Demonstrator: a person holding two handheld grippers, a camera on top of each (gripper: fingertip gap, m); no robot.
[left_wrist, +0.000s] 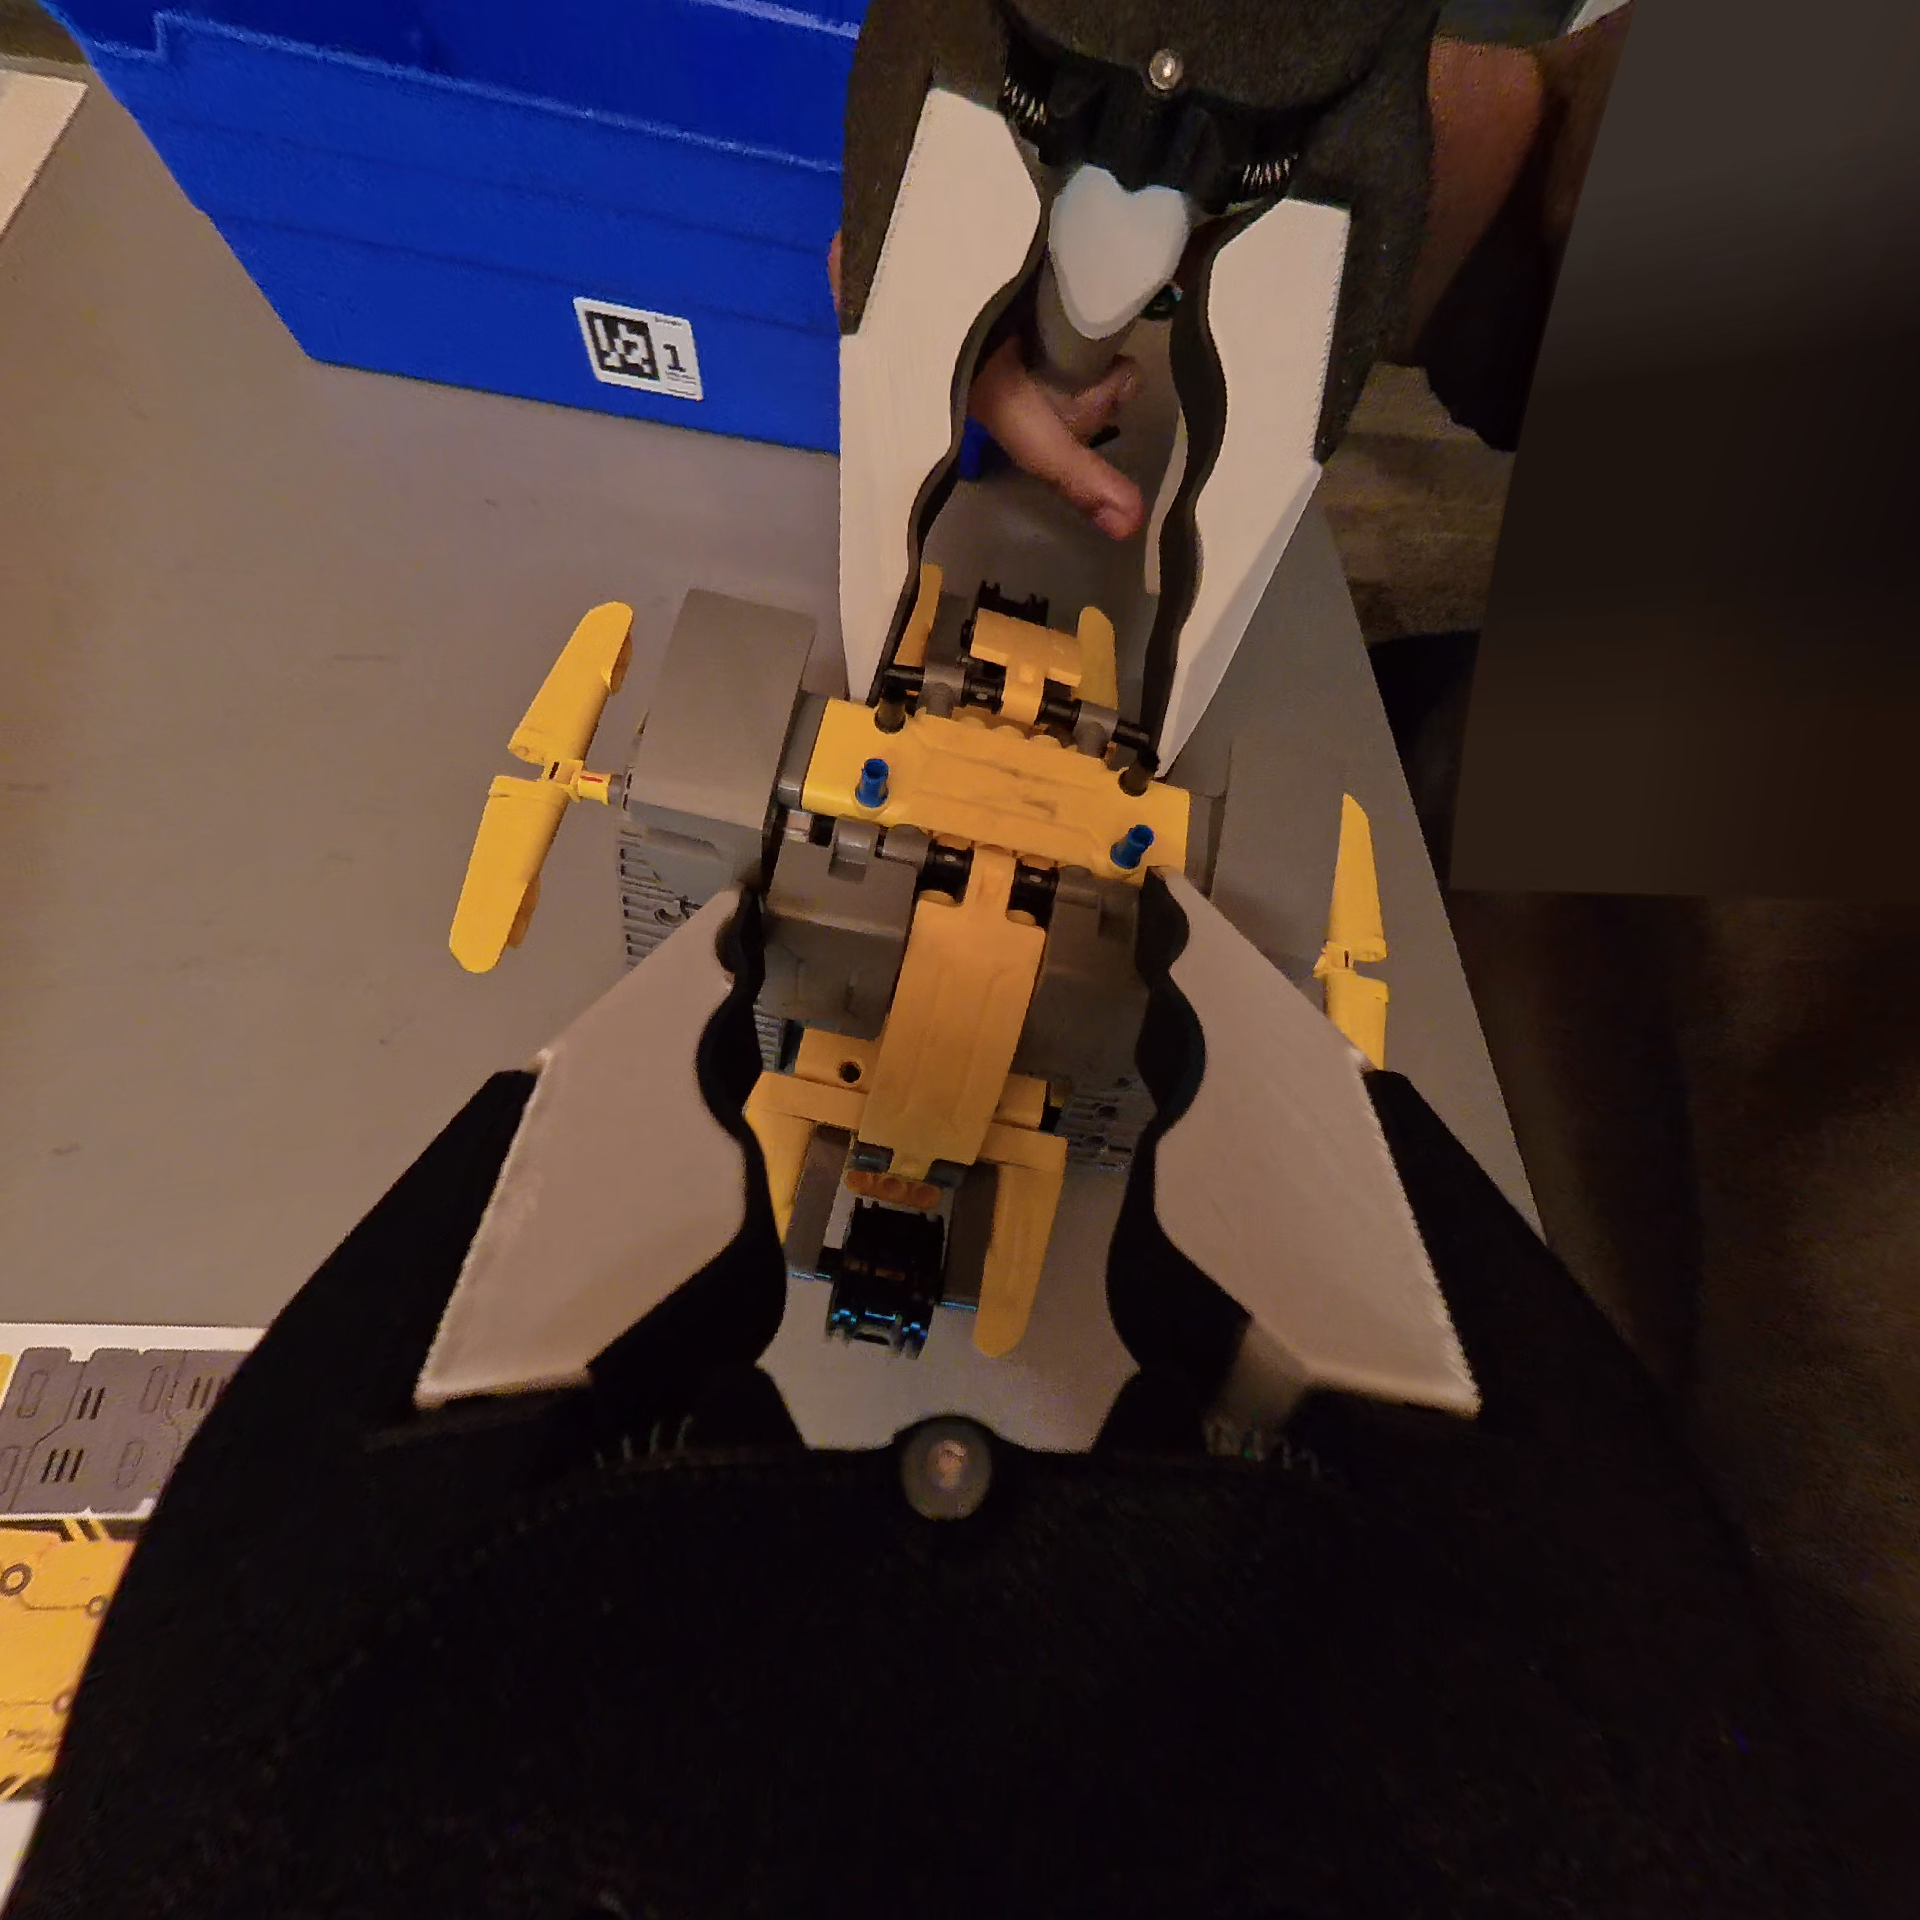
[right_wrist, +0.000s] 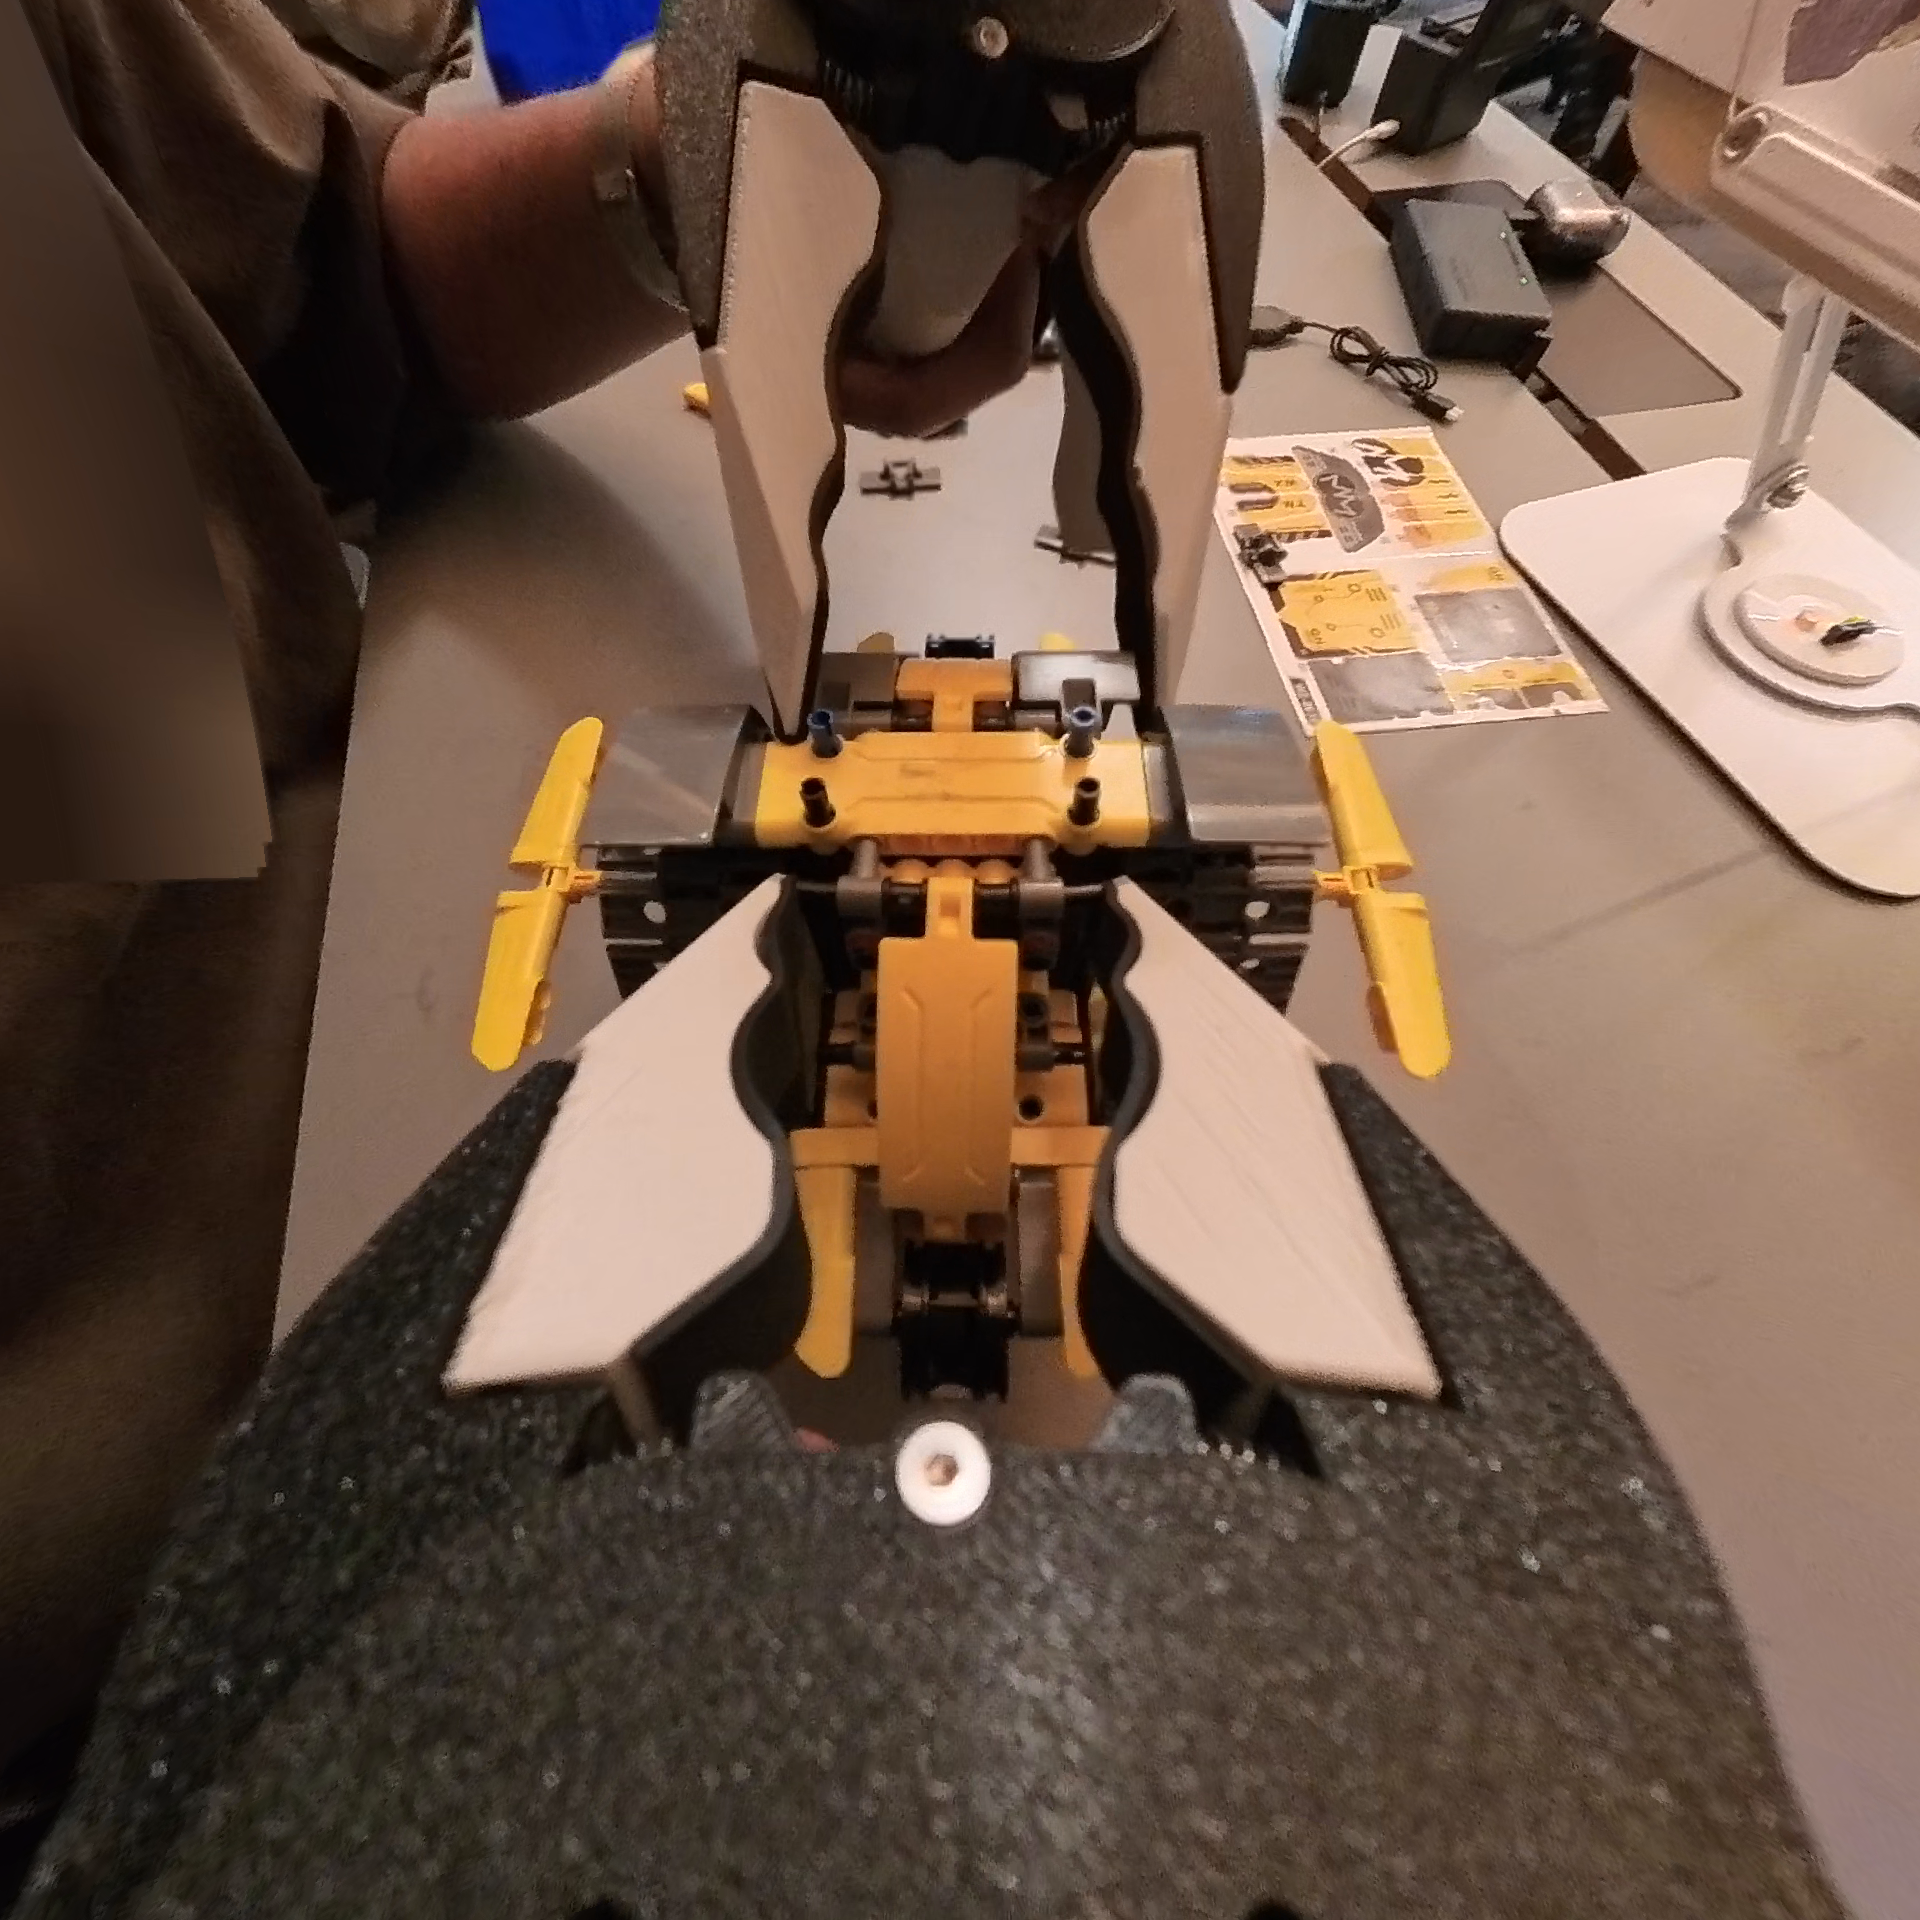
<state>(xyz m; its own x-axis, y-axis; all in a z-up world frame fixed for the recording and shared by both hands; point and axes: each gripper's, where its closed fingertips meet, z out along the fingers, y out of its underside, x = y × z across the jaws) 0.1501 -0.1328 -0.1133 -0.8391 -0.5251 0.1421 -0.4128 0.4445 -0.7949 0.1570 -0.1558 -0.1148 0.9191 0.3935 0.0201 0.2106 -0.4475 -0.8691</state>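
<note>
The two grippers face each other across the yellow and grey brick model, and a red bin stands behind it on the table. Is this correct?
Not quite: the bin is blue, as the left wrist view shows. The left gripper and right gripper do face each other across the brick model on the table.

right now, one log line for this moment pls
left tongs: around near end of yellow-grey brick model | right tongs: around opposite end | model on grey table | blue bin behind
</note>
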